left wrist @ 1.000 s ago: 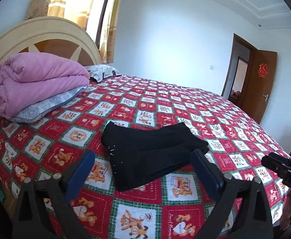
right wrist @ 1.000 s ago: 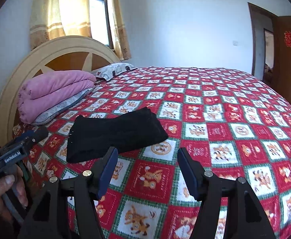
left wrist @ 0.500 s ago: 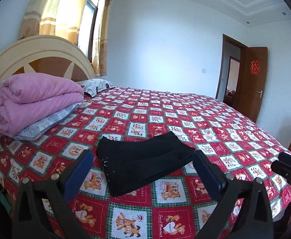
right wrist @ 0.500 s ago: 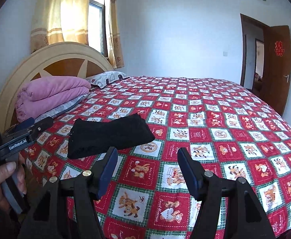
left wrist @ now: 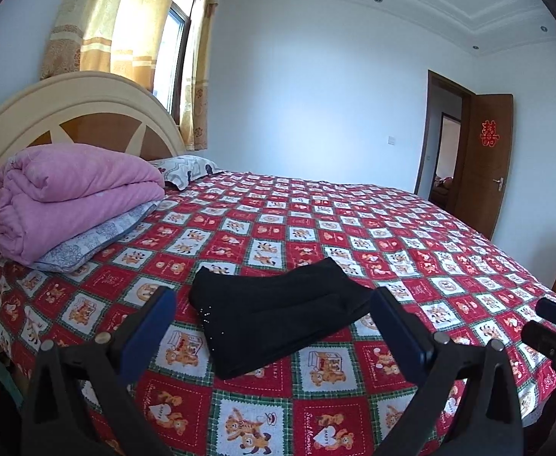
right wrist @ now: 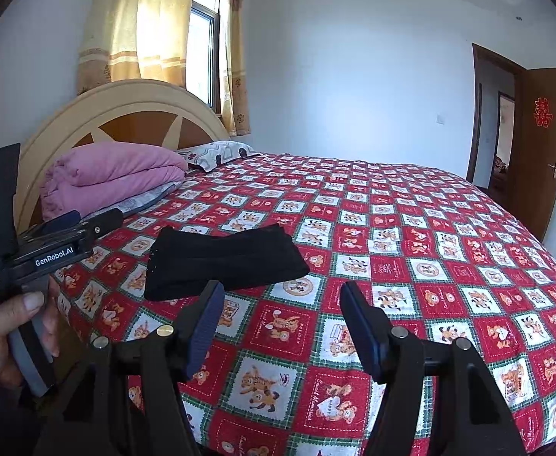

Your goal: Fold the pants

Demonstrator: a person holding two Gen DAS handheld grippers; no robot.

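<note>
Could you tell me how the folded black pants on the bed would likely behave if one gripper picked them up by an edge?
The folded black fabric pants lie soft and layered, so they would probably droop and unfold. They look light. On the red patterned bedspread, a push would likely bunch them rather than slide them.

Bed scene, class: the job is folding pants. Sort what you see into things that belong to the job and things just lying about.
Belongs to the job:
- black pants, lying folded on the bedspread
- left claw, open, holding nothing
- right claw, open, holding nothing

Just lying about:
- pink quilt
- grey pillow under it
- patterned pillow by the headboard
- bedspread
</note>
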